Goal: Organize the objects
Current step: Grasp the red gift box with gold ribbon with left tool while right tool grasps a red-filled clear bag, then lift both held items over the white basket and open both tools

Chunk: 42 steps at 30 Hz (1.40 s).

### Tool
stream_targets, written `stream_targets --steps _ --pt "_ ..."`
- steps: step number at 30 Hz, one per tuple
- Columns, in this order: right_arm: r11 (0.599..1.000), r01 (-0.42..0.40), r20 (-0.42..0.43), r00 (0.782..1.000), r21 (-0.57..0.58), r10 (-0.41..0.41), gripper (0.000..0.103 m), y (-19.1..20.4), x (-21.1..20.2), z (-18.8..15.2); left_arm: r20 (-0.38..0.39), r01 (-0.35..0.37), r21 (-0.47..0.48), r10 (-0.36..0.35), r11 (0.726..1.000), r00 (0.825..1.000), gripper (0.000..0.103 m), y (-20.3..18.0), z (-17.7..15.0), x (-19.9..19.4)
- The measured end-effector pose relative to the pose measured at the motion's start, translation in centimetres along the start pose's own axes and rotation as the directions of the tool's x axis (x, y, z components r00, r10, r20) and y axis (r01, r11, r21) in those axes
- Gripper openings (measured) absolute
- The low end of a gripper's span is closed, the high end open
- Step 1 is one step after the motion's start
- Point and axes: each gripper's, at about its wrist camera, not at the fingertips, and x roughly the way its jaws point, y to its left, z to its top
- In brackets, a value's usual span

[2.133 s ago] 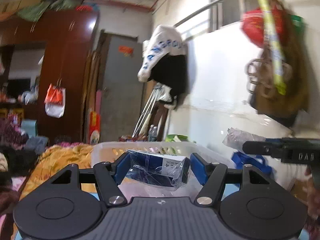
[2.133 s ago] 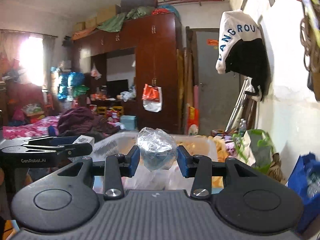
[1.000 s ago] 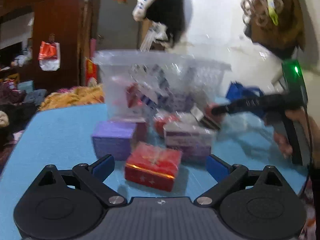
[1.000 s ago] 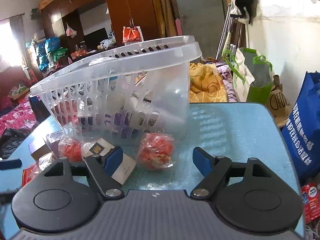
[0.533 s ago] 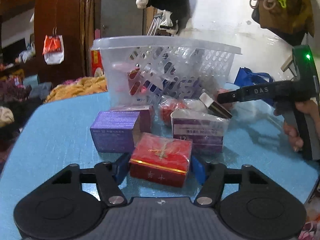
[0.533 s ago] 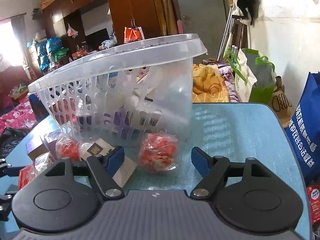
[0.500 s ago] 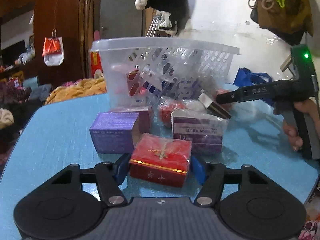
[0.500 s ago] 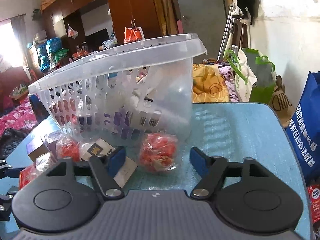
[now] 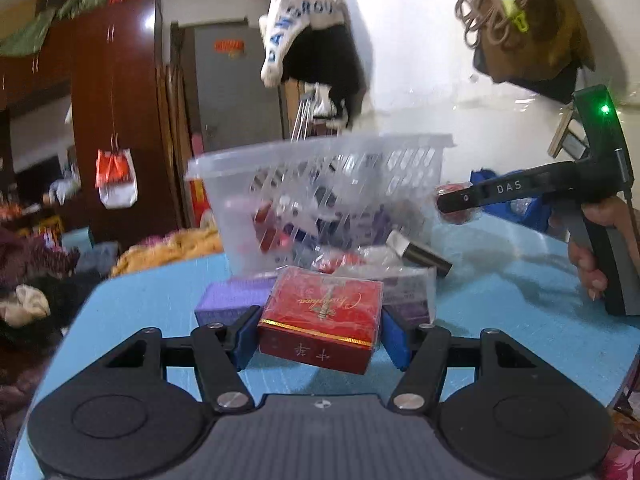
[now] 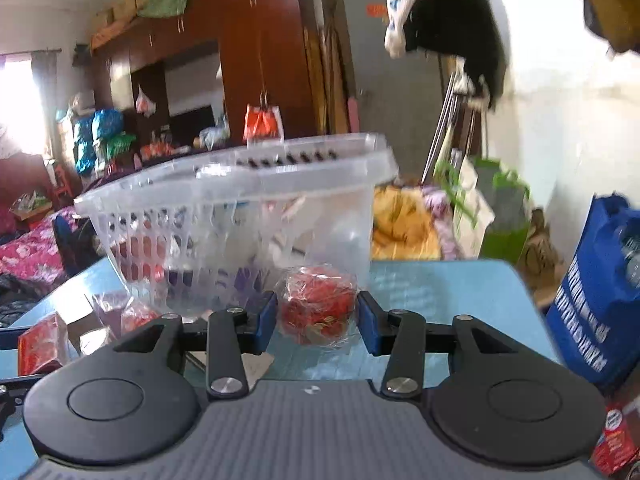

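My left gripper (image 9: 320, 340) is shut on a red gift box (image 9: 320, 318) wrapped in clear film and holds it just above the blue table (image 9: 132, 312). My right gripper (image 10: 318, 322) is shut on a red ball in a clear bag (image 10: 318, 308), lifted a little off the table (image 10: 440, 292). A clear plastic basket (image 9: 320, 168) with several packets inside stands behind both; it also shows in the right wrist view (image 10: 240, 184). The right gripper also shows at the right of the left wrist view (image 9: 460, 202).
Purple boxes (image 9: 228, 300), a wrapped purple pack (image 9: 412, 292), a black-and-white packet (image 9: 418, 252) and a red bagged item (image 9: 340, 260) lie in front of the basket. A blue bag (image 10: 600, 296) stands off the table's right edge. A wall is at the right.
Both grippers have lifted off the table with their objects. The right gripper closed on the red ball bag. The left gripper kept its hold on the red box and raised it.
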Motion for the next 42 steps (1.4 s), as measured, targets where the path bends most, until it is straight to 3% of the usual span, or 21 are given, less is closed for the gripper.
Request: stream_targets --steps 4,9,42 --pt "1.0 0.018 0.054 0.998 -0.02 -0.017 0.047 0.4 -0.9 -0.1 0.048 -0.007 -0.002 0.007 1.0 0.999 0.066 0.0 -0.1 -0.6" --pt "0.999 0.023 0.08 0.997 -0.037 -0.02 0.047 0.9 -1.3 0.0 0.052 0.002 -0.03 0.0 1.0 0.999 0.066 0.5 -0.1 -0.6" --pt "0.999 0.037 0.1 0.994 -0.021 -0.034 0.047 0.8 -1.9 -0.4 0.12 -0.001 -0.079 0.01 0.997 0.993 0.066 1.0 -0.6 -1.4"
